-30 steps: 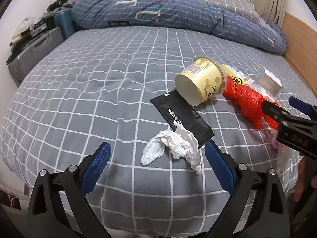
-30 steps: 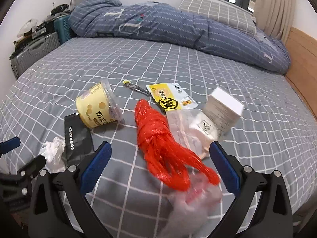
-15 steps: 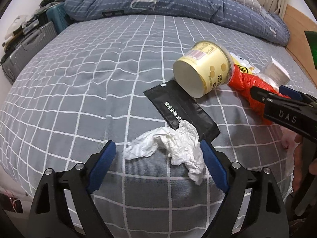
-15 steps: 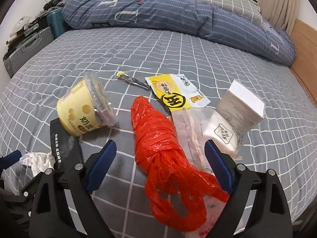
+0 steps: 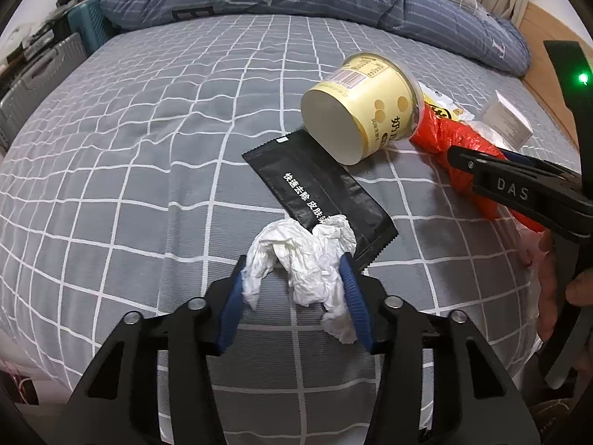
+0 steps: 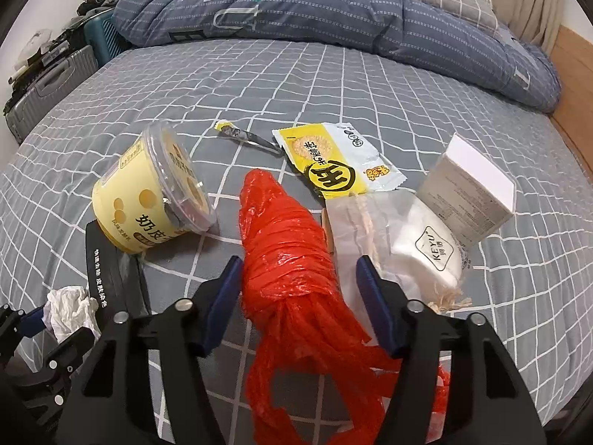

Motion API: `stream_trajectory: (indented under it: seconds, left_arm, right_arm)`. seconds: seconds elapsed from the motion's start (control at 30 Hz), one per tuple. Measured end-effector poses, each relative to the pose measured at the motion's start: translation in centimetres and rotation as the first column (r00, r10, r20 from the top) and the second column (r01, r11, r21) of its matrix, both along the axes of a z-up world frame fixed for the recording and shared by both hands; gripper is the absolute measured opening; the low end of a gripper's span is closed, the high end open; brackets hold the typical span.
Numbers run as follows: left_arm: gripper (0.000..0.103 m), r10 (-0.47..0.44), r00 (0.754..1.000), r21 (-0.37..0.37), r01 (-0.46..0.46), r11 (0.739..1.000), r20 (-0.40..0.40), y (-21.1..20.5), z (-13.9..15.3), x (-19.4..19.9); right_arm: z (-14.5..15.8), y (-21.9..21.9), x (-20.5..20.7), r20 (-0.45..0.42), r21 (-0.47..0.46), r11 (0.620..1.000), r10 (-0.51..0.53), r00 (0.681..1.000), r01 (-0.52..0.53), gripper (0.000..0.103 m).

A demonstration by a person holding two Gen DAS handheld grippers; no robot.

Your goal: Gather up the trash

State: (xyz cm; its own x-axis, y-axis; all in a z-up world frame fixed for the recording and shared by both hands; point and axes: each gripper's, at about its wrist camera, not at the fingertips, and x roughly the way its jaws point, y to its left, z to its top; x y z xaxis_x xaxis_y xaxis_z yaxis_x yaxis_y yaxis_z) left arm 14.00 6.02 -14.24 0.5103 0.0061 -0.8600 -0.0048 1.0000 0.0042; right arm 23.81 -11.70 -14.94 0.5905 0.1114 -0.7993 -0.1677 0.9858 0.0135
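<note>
A crumpled white tissue lies on the grey checked bed, and my left gripper is closing on it, both blue pads touching its sides. In the right wrist view a twisted red plastic bag lies lengthwise between the jaws of my right gripper, which is also closing. The left pad meets the bag's edge, while the right pad stands a little off it over clear plastic. A black sachet lies just beyond the tissue, its far end under a tipped yellow cup.
To the right of the red bag are a yellow snack wrapper, a clear bag with a white pouch and a white box. A folded blue duvet lies at the far end. Suitcases stand left of the bed.
Both grippers have sunk closer to the bed and their jaws have narrowed from wide open. The tissue is now squeezed narrower between the left pads; the red bag sits between the right jaws.
</note>
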Motion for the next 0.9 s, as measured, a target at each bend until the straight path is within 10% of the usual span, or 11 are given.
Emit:
stream_trajectory:
  seconds: [0.23,0.9]
  left_arm:
    - [0.026,0.008,1.0,-0.018,-0.008,1.0,-0.008,0.2,-0.1,0.1]
    - [0.015,0.009,0.997,-0.053,-0.005,0.999,0.071,0.7,2.9,-0.4]
  right_arm:
    - [-0.3,0.4,0.1,-0.008,-0.001,1.0,0.02,1.0,-0.02,0.037]
    - [3.0,0.0,-1.4,0.064,0.047,0.999,0.019,0.998,-0.022,0.035]
